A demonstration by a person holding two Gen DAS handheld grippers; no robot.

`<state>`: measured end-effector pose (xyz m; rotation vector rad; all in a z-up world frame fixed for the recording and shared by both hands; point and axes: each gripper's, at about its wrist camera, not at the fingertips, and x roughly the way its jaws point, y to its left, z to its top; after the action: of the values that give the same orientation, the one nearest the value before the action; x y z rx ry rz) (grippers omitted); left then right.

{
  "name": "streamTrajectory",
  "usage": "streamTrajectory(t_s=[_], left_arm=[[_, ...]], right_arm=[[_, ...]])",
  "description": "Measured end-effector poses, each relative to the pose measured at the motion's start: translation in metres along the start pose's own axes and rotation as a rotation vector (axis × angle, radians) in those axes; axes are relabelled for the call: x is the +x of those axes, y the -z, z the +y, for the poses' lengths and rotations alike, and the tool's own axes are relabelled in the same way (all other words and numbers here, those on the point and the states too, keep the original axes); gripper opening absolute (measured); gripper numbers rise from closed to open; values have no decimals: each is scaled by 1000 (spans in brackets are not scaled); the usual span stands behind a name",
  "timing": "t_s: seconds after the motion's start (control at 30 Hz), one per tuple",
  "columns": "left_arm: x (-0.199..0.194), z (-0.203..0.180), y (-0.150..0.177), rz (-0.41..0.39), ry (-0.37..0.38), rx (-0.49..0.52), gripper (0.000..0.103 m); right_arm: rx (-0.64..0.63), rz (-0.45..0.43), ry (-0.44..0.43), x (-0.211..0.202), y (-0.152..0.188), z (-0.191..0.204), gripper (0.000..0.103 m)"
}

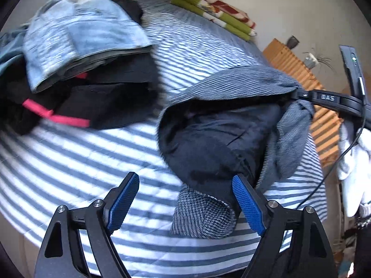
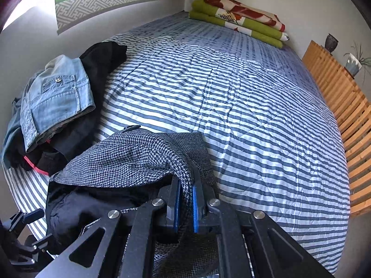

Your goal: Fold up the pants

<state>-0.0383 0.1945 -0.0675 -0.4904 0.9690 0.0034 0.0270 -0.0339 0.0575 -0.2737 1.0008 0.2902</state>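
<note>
Clamping the grey houndstooth pants (image 2: 139, 155) by a bunched fold of the waist, right tongs (image 2: 185, 206) squeezed together on the cloth, blue pads pressed against it from both sides. Holding that edge lifted off the striped bed cover (image 2: 255, 115), dark lining turned outward and sagging beneath. Standing wide apart, left tongs (image 1: 185, 199) gripping nothing, the right-hand blue pad (image 1: 248, 203) just beside the hanging lining, the other pad over bare stripes. Seen from the left wrist, same pants (image 1: 243, 85) draped from the right tongs (image 1: 299, 93), lower end resting crumpled on the bed near the edge. Farther back and to the left, folded light denim (image 2: 55, 102) stacked on black garments (image 1: 120, 97) with a red strip (image 1: 58, 115). Beyond, at the far end of the bed, a folded green blanket (image 2: 238, 18) against the wall. Along the right side, orange wooden slats (image 2: 343, 106) with a dark vase (image 2: 330, 42) and a potted plant (image 2: 353, 63) near the wall.
</note>
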Motion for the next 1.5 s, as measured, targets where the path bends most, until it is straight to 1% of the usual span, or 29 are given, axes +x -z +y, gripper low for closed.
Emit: streamTrajectory(t_s=[0.03, 0.1, 0.13, 0.17, 0.27, 0.3, 0.4, 0.47, 0.53, 0.57, 0.63, 0.67, 0.7, 0.73, 0.77, 0.8, 0.87, 0.93, 1.03, 1.1, 1.17, 1.27, 1.33, 1.4, 1.43, 1.47, 1.5], left_arm=[[3, -4, -2, 7, 5, 13, 71], [10, -15, -7, 38, 15, 26, 23], [11, -18, -9, 44, 18, 22, 15], [13, -21, -12, 43, 14, 18, 8], [7, -27, -23, 8, -7, 36, 2], [3, -27, -27, -8, -22, 42, 1], [-10, -22, -44, -49, -94, 57, 1], [-17, -17, -54, -45, -115, 62, 2], [-24, -11, -62, -65, -150, 63, 1], [-27, -9, -65, -71, -162, 66, 1], [-36, -4, -65, -86, -156, 74, 5], [-38, -4, -63, -75, -158, 77, 22], [-41, -2, -58, -62, -150, 73, 48], [-43, -1, -53, -65, -140, 62, 63], [-44, 0, -46, -72, -123, 41, 83], [-49, 1, -34, -78, -81, 18, 85], [-48, -2, -20, -68, -25, -9, 85], [-40, -6, -9, -54, -2, -30, 86], [-33, -14, 0, -25, 23, -62, 86], [-35, -20, 5, -40, 56, -87, 86], [-33, -29, 6, -48, 50, -85, 87], [-21, -45, 3, -30, 72, -54, 89], [-12, -56, -1, -47, 50, -14, 88], [-1, -67, -5, -42, 9, 45, 87], [3, -71, -8, -37, 13, 58, 87], [7, -73, -10, -31, 14, 68, 85], [10, -76, -13, -29, 13, 82, 84]], right_arm=[[4, -1, -3, 0, 1, -1, 7], [7, -4, -9, -2, 2, -2, 7], [8, -6, -11, -2, 2, -2, 7], [10, -9, -13, -3, 3, -3, 7], [21, -21, -16, -8, 4, -6, 7], [31, -27, -19, -11, 4, -10, 7], [82, -58, -17, -22, 2, -24, 7], [136, -75, -18, -28, 2, -38, 7], [191, -79, -18, -32, 5, -55, 7], [203, -79, -4, -32, 8, -61, 7], [236, -61, 6, -26, 18, -77, 7], [261, -43, 2, -22, 24, -85, 7], [285, -24, -3, -17, 31, -93, 7], [304, -8, -6, -12, 38, -100, 7], [317, 5, -4, -9, 45, -107, 7], [325, 15, 0, -6, 52, -112, 7], [338, 30, 1, 0, 62, -119, 7], [343, 43, 1, 3, 71, -125, 7], [347, 52, -5, 5, 76, -127, 7], [336, 54, -2, 5, 76, -123, 7], [327, 60, 0, 7, 78, -122, 7], [316, 86, -2, 14, 80, -122, 8], [289, 122, -15, 20, 84, -120, 9], [255, 151, -20, 25, 90, -118, 15], [220, 170, -15, 26, 92, -116, 24], [181, 175, -4, 23, 95, -114, 29], [146, 161, -1, 16, 97, -112, 29]])
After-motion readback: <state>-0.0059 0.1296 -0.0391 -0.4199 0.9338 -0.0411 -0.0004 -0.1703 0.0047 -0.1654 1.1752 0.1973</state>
